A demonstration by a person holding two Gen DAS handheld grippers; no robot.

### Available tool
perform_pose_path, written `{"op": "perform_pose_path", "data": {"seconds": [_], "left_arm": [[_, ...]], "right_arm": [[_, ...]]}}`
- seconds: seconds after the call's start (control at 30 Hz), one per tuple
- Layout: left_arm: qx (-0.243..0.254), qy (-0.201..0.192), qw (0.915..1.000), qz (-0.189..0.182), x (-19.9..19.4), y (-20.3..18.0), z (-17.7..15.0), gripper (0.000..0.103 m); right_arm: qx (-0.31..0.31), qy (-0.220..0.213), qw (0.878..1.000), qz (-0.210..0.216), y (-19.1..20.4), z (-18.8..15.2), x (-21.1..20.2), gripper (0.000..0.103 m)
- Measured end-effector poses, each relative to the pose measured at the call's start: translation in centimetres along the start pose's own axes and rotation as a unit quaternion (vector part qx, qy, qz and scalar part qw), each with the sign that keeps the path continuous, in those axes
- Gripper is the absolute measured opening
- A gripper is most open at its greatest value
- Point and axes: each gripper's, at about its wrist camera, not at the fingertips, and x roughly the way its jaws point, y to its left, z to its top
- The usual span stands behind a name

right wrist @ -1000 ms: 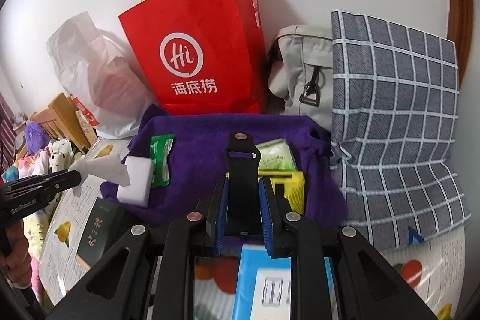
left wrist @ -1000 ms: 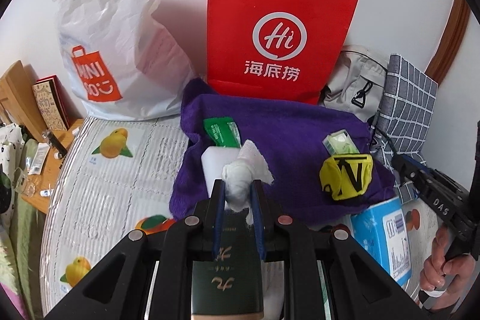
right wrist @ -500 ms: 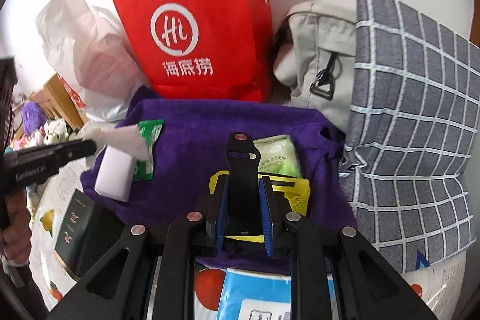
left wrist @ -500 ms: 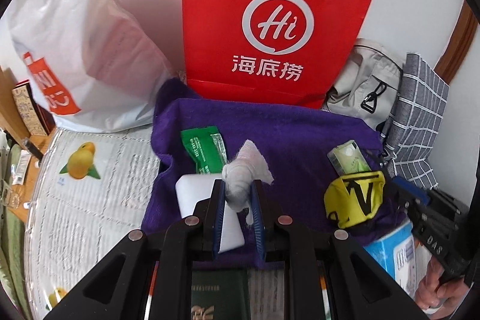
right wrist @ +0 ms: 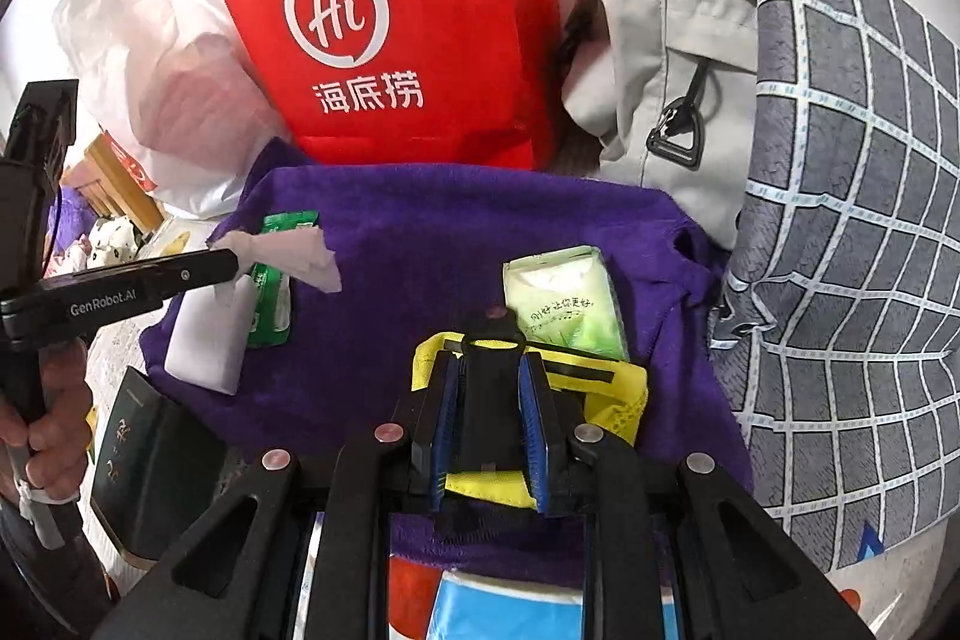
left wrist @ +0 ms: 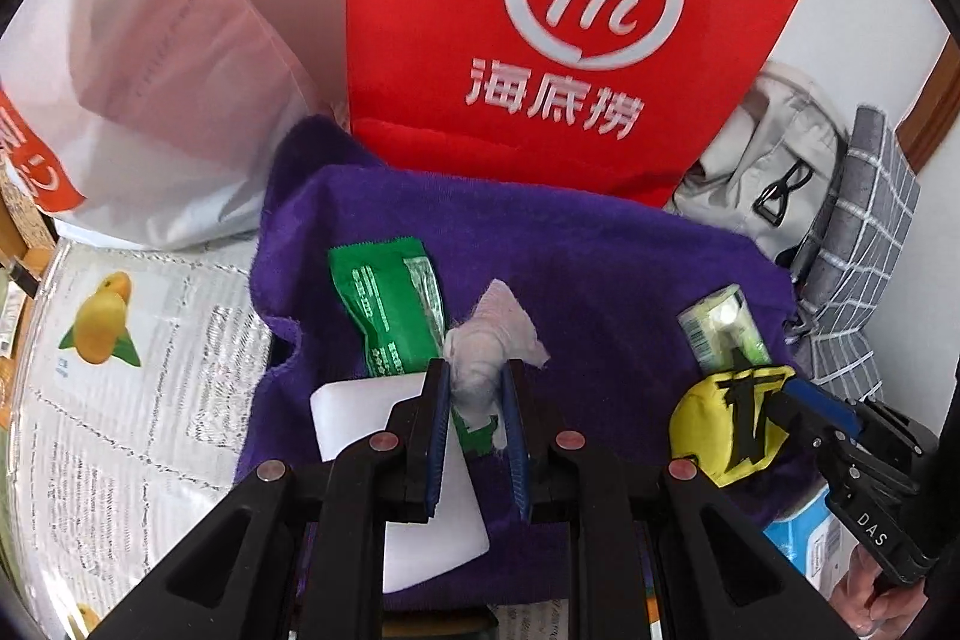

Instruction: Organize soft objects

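Observation:
My left gripper (left wrist: 475, 377) is shut on a crumpled white tissue (left wrist: 492, 334) and holds it over the purple towel (left wrist: 600, 268), above a green packet (left wrist: 384, 310) and a white sponge block (left wrist: 360, 412). The tissue also shows in the right wrist view (right wrist: 300, 253). My right gripper (right wrist: 489, 370) is shut on the black strap (right wrist: 489, 400) of a yellow and black pouch (right wrist: 618, 394) at the towel's near right part. A light green tissue pack (right wrist: 564, 304) lies just beyond it.
A red paper bag (left wrist: 570, 22), a white plastic bag (left wrist: 150, 88), a grey bag (right wrist: 666, 58) and a checked cushion (right wrist: 852, 220) ring the towel's far and right sides. A dark green box (right wrist: 138, 448) and a blue pack (right wrist: 510, 604) lie near.
Both grippers have moved forward over the purple towel, each still holding its object. The left gripper carried the tissue past the sponge; the right now sits with the pouch on the towel.

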Motion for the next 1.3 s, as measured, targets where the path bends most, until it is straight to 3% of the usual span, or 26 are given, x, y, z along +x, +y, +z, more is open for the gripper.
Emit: {"op": "perform_pose_path", "data": {"seconds": [0.3, 0.37, 0.43, 0.5, 0.67, 0.83, 1.1, 1.3], "left_arm": [[0.001, 0.004, 1.0, 0.004, 0.3, 0.3, 0.1, 0.021], [0.002, 0.006, 1.0, 0.006, 0.1, 0.3, 0.0, 0.028], [0.003, 0.003, 0.9999, 0.014, -0.4, 0.3, -0.1, 0.047], [0.005, -0.007, 0.9998, 0.02, -1.4, 0.4, -0.4, 0.056], [0.015, -0.014, 0.9993, 0.03, -3.4, 0.2, -1.2, 0.056], [0.012, -0.024, 0.9991, 0.034, -6.0, 0.5, -2.6, 0.056], [0.013, -0.042, 0.9983, 0.038, -10.9, 0.7, -6.3, 0.056], [0.021, -0.058, 0.997, 0.046, -14.1, 0.1, -9.5, 0.056]], "right_arm": [[0.01, -0.001, 1.0, 0.004, -0.8, 0.2, -0.2, 0.022], [0.01, -0.003, 1.0, 0.004, -0.8, 0.2, -0.6, 0.026], [0.009, -0.008, 1.0, 0.003, -0.8, 0.2, -1.1, 0.029], [0.009, -0.015, 1.0, 0.005, -0.7, 0.2, -1.8, 0.035], [0.019, -0.038, 0.999, 0.014, -0.1, -0.3, -4.0, 0.044], [0.019, -0.041, 0.999, 0.017, 1.2, -1.5, -5.8, 0.044], [0.017, -0.055, 0.998, 0.018, 3.5, -5.2, -10.1, 0.052], [0.022, -0.063, 0.998, -0.006, 4.4, -8.9, -13.2, 0.055]]}}
